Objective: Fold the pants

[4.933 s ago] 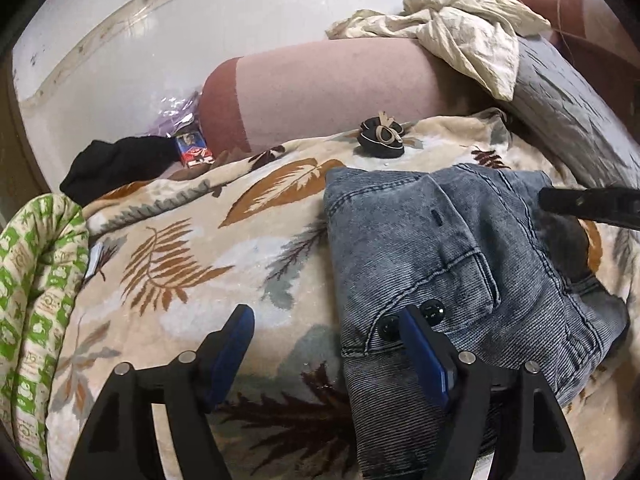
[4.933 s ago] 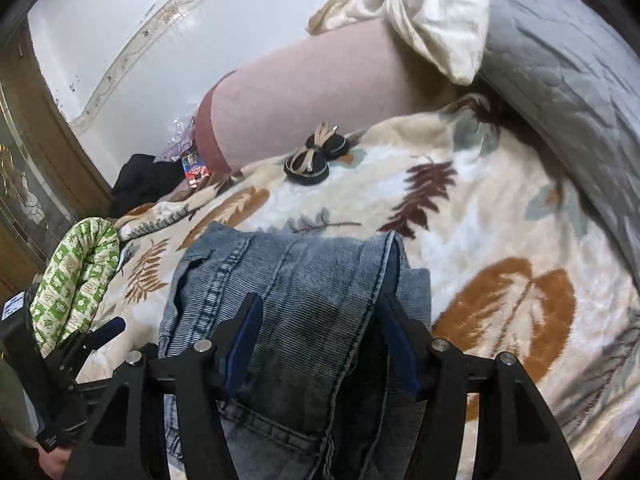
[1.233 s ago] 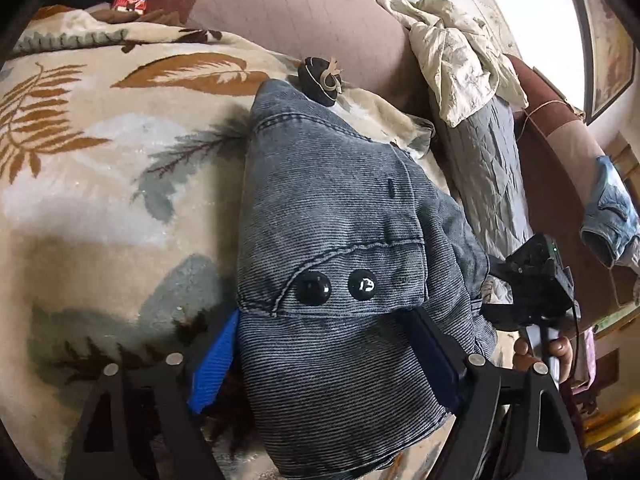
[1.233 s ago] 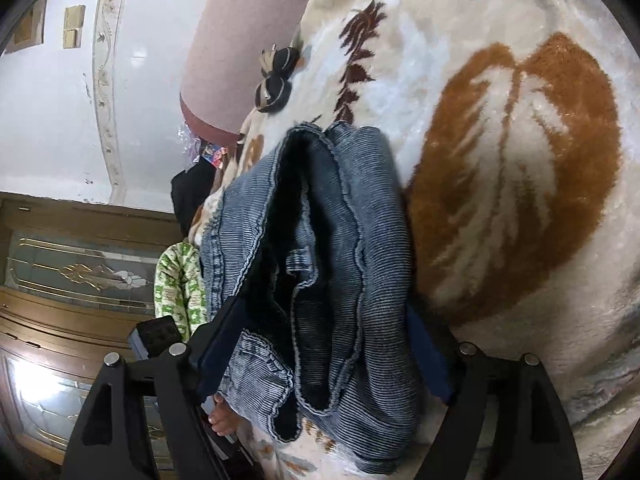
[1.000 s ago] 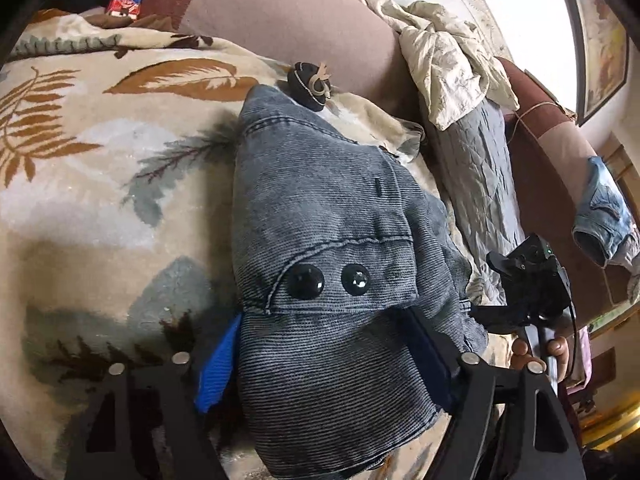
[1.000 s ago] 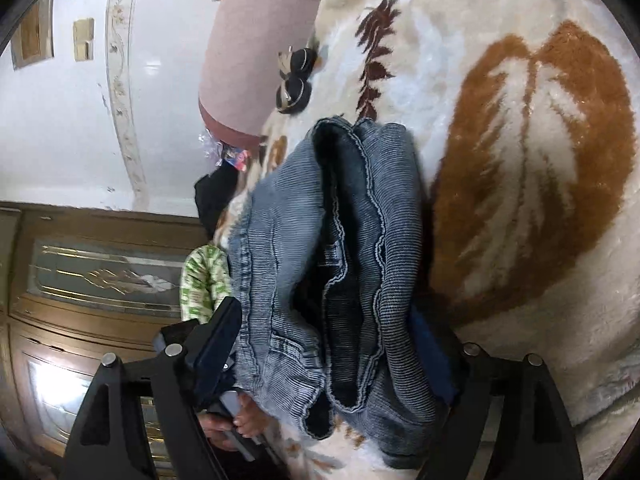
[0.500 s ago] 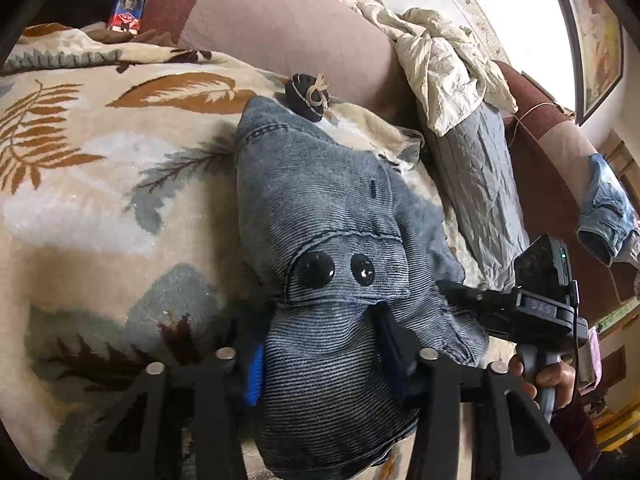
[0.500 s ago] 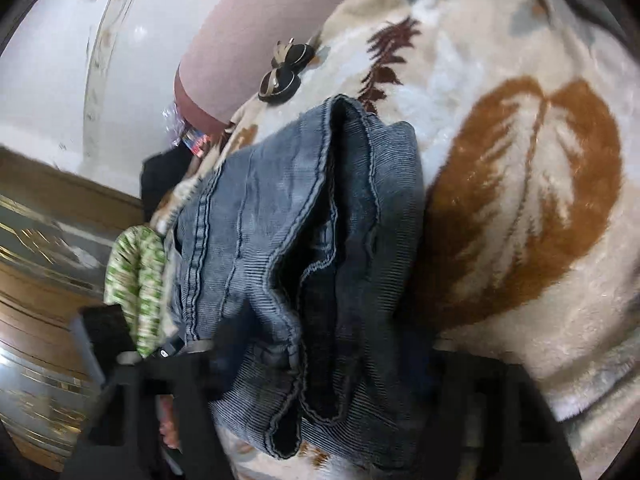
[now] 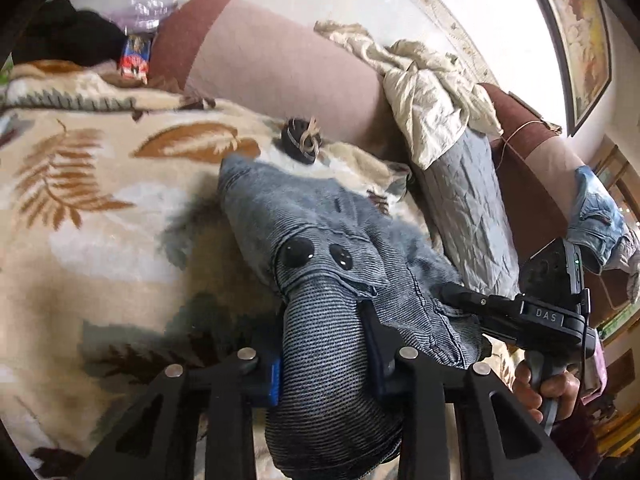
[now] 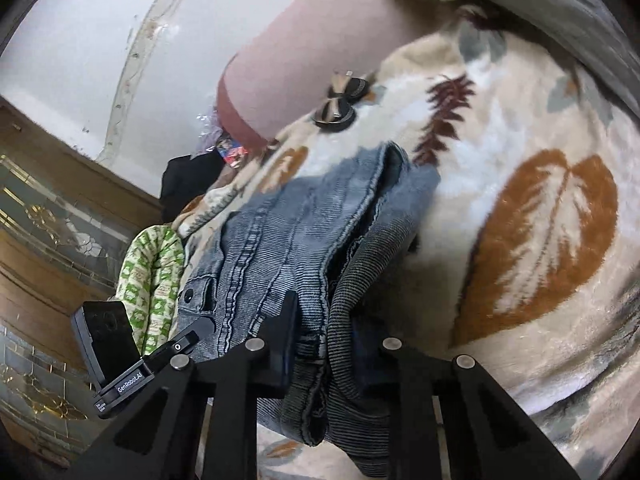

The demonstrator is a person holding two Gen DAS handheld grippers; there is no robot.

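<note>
Both tools clench the folded pants: left tool, right tool, on leaf-print blanket

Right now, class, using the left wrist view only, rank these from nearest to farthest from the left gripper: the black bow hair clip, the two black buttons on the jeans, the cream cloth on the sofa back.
1. Two black buttons, just ahead of the left gripper, on the jeans it clamps.
2. Black bow hair clip, beyond the jeans' far end, on the leaf blanket.
3. Cream cloth, farthest, upper right on the sofa back.
</note>
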